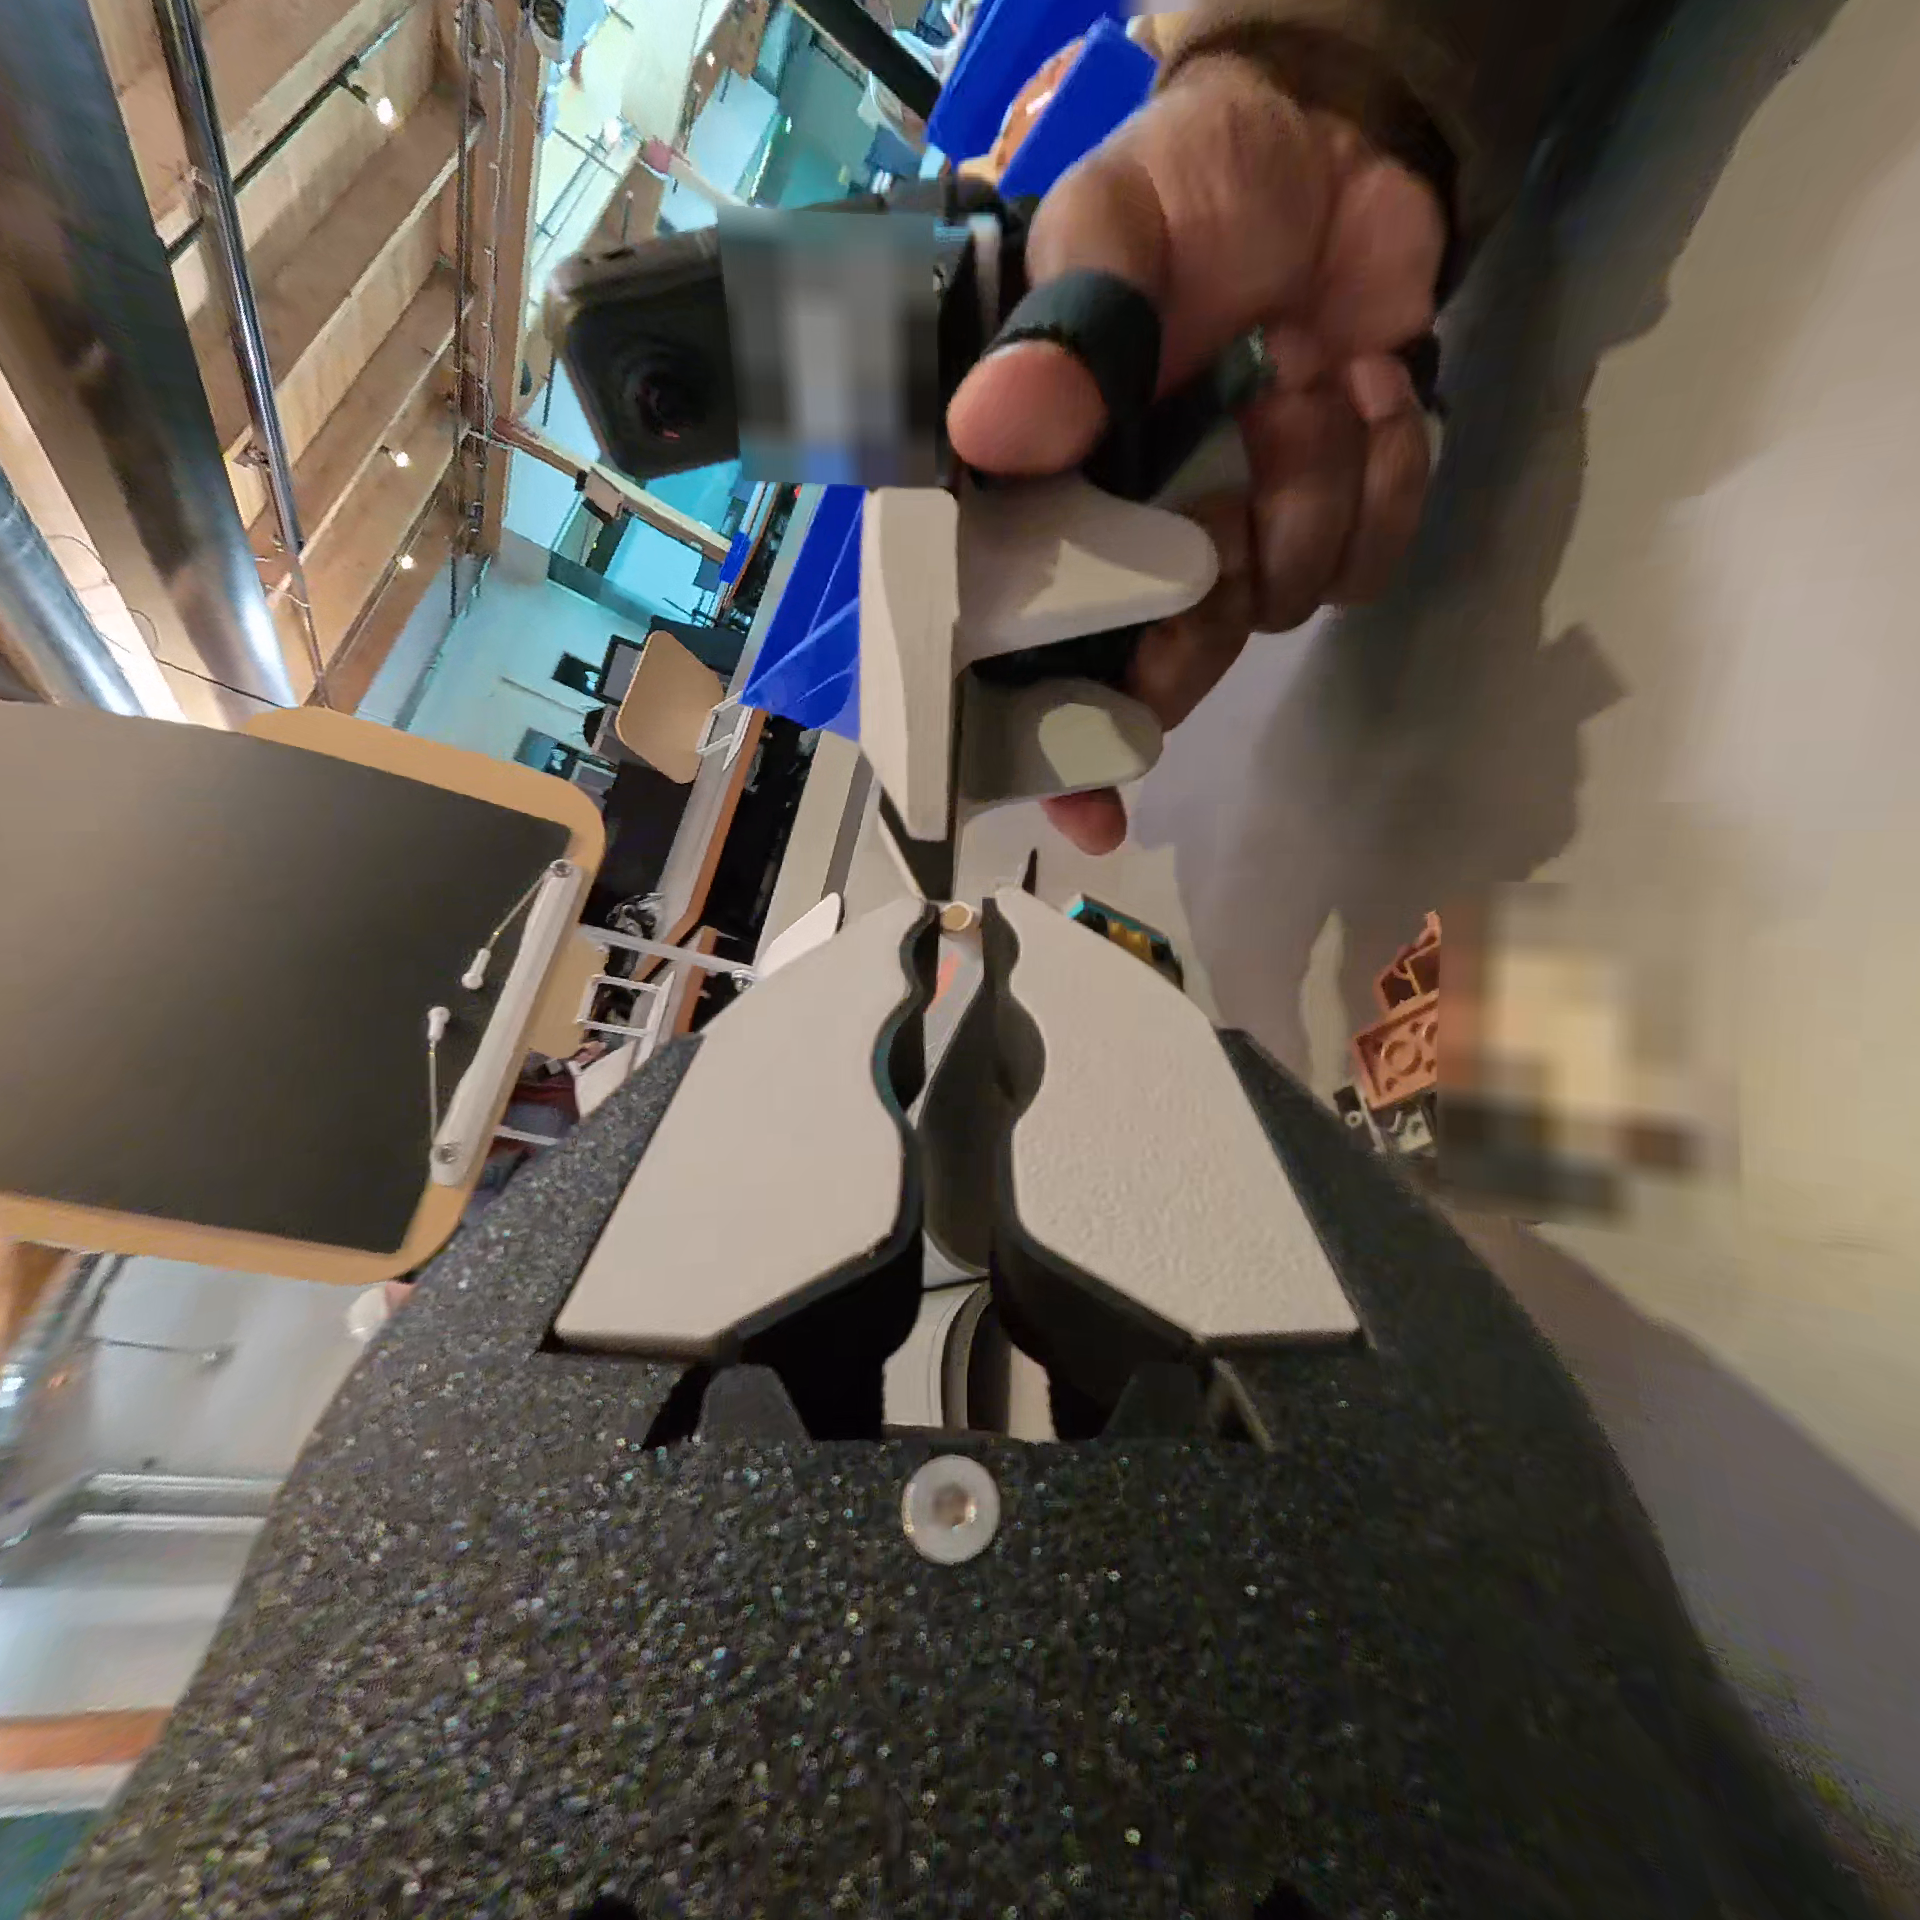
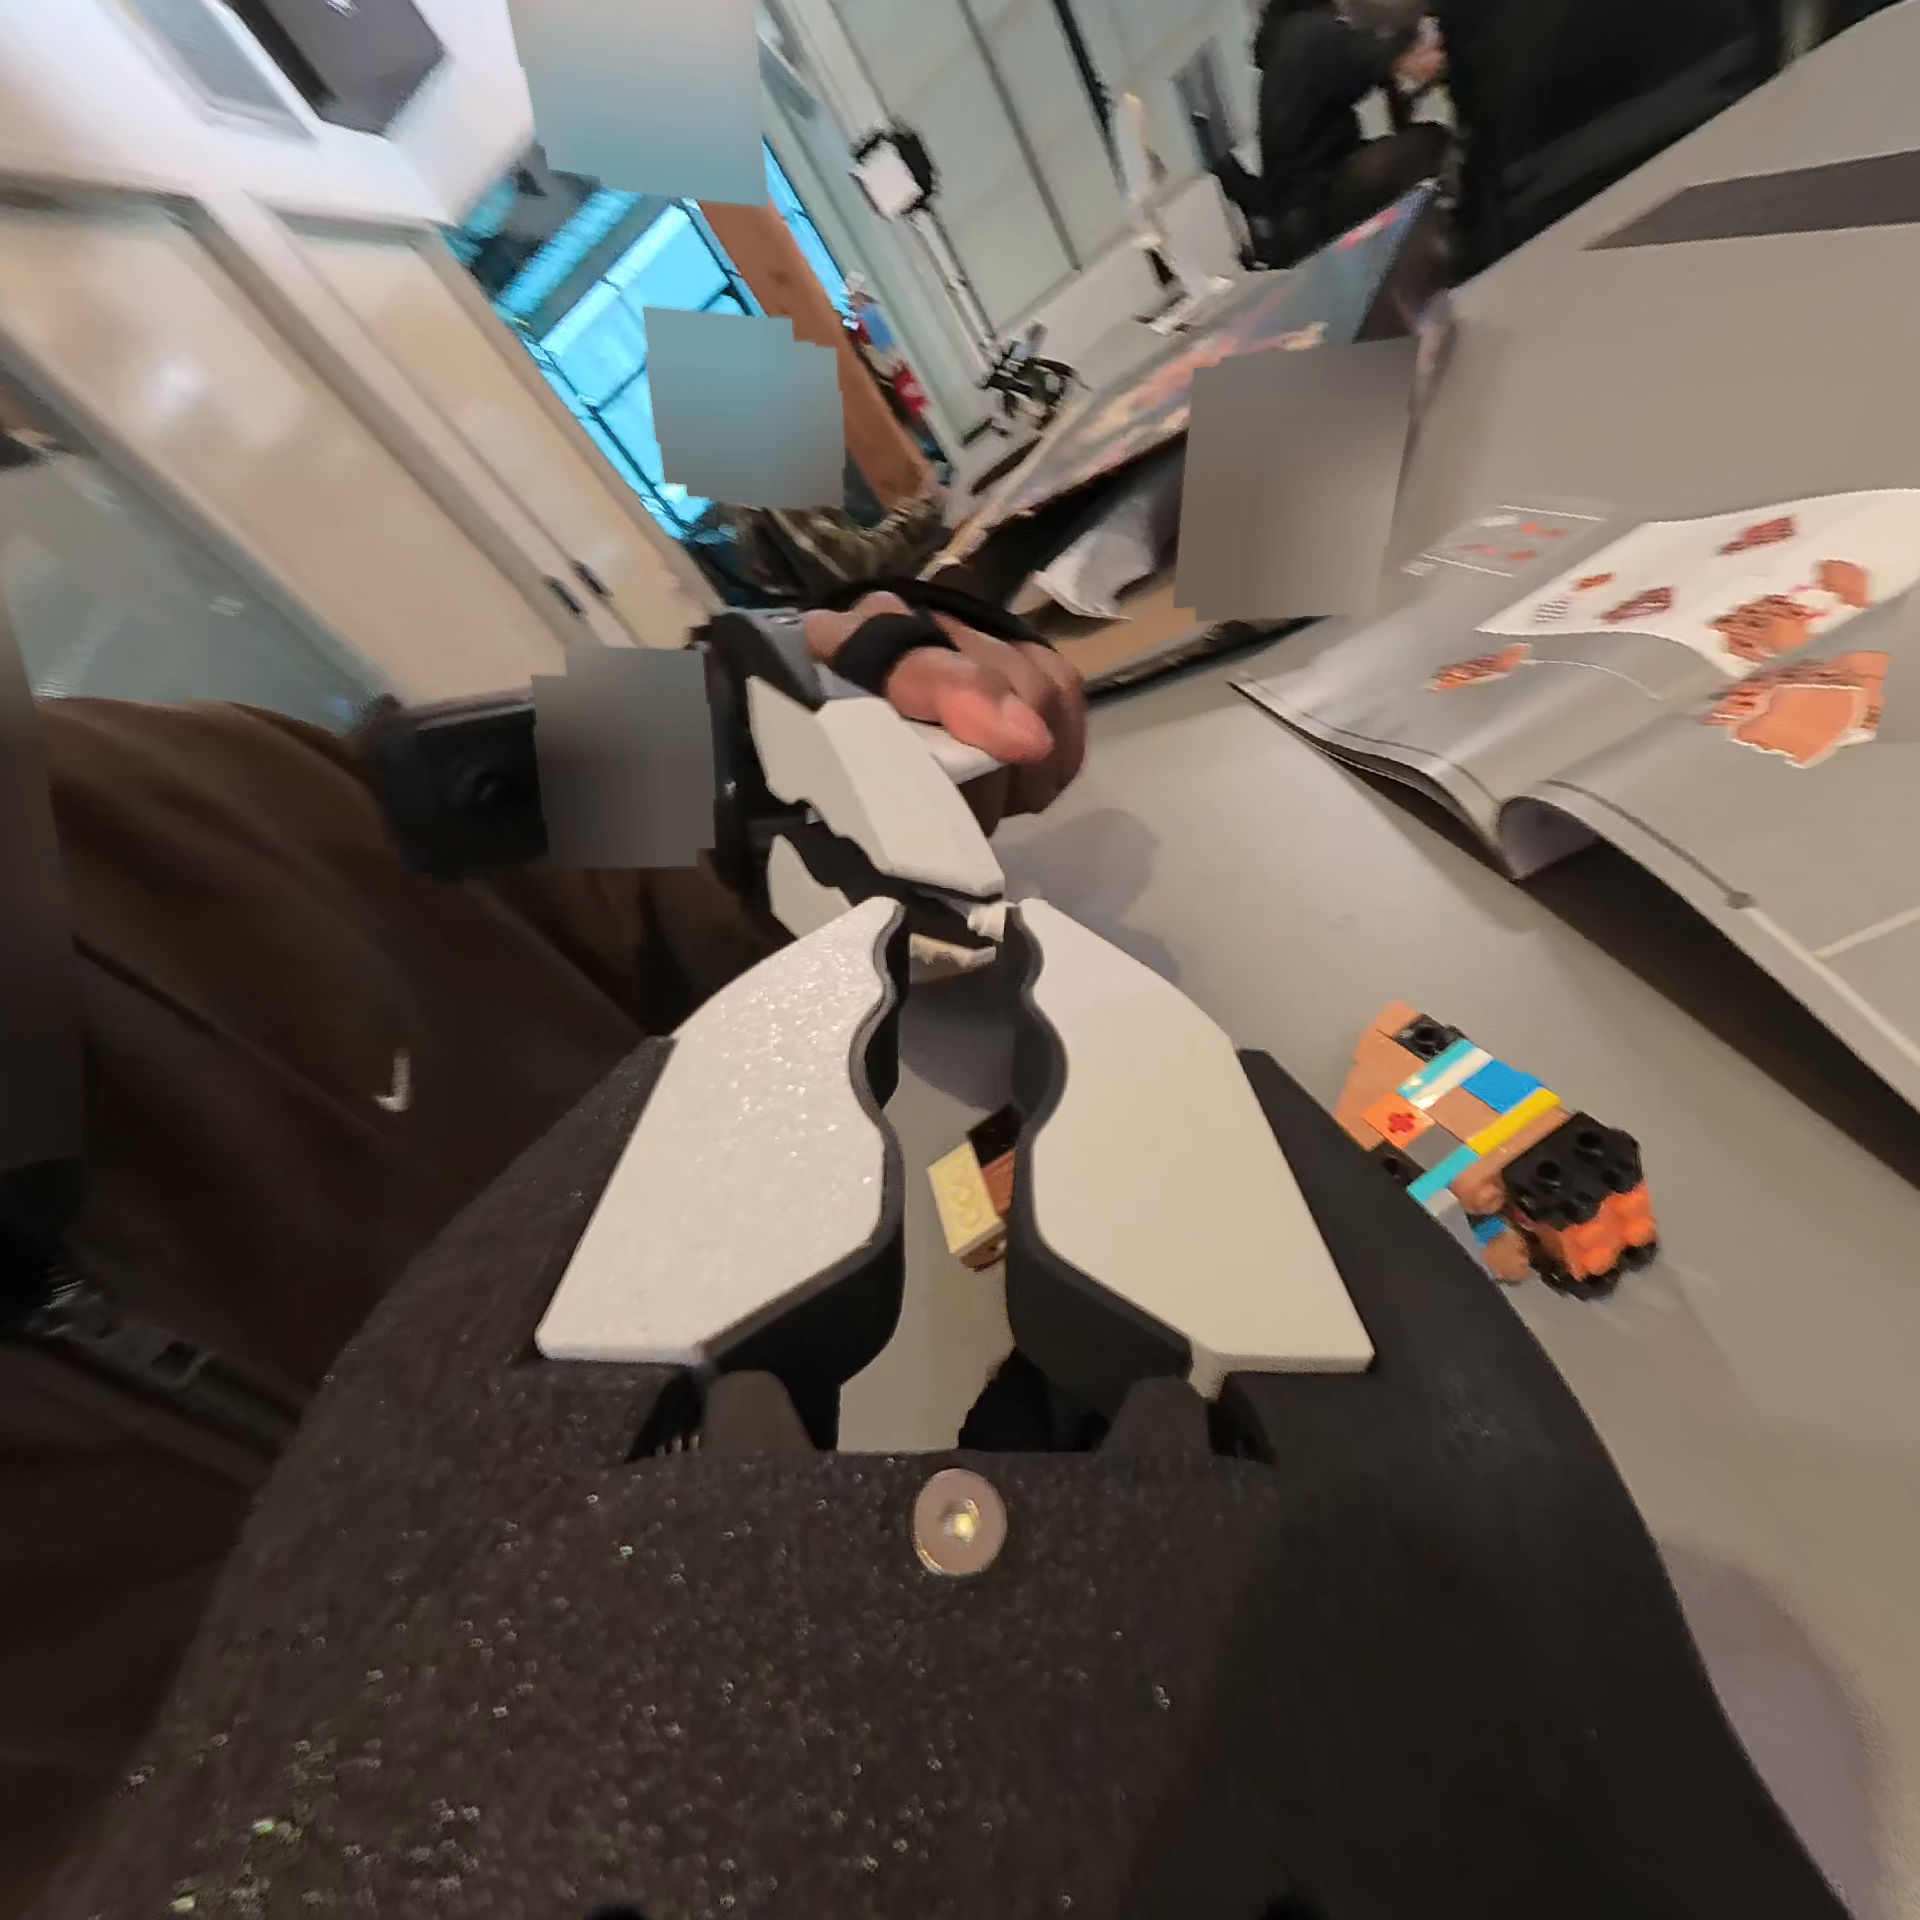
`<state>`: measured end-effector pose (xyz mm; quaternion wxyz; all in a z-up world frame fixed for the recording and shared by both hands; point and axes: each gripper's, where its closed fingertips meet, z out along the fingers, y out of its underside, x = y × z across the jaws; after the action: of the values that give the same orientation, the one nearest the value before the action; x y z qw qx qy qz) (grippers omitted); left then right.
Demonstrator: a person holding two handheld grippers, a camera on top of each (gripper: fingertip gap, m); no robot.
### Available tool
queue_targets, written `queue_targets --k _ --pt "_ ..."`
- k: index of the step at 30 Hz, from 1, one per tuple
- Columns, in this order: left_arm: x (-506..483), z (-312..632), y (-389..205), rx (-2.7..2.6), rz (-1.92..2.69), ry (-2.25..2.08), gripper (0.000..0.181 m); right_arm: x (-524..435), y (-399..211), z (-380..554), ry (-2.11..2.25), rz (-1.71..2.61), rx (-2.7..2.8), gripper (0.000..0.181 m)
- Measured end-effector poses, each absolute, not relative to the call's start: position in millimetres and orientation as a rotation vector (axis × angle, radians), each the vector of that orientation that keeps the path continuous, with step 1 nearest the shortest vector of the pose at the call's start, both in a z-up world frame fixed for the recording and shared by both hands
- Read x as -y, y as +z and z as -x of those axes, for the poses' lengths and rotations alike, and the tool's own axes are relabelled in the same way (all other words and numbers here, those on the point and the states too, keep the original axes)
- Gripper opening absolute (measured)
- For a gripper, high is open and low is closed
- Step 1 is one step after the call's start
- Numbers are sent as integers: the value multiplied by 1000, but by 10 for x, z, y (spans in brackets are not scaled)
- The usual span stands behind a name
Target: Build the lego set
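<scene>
Both matte grey grippers (image 1: 956, 914) (image 2: 961, 914) tip-to-tip, seemingly pinching one small pale piece (image 1: 956, 915).

Just ahead of the right gripper (image 2: 961, 920), the left gripper (image 2: 971, 883) is reaching in from the left, tips nearly touching. Below the right gripper's gap, a small brick piece (image 2: 977, 1184) is lying on the table (image 2: 1195, 831). To its right, a built model (image 2: 1496, 1153) is lying on the table, and farther right and beyond it, an open booklet (image 2: 1621, 727) is lying.
</scene>
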<state>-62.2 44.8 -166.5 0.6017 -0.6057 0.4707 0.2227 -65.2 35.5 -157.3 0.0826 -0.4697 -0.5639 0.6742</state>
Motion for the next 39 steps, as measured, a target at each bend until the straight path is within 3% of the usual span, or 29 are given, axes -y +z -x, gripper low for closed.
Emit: queue_targets --k 13,33,39 --pt "-435 545 -1717 -1155 1366 555 8 -251 -1711 649 1946 1459 1754 20" --pt "-385 460 -1676 -1101 1360 354 10 -266 -1722 613 2003 1443 1764 8" --pt "-265 441 -1592 -969 1504 -93 44 -369 -1698 597 2002 1433 1731 8"
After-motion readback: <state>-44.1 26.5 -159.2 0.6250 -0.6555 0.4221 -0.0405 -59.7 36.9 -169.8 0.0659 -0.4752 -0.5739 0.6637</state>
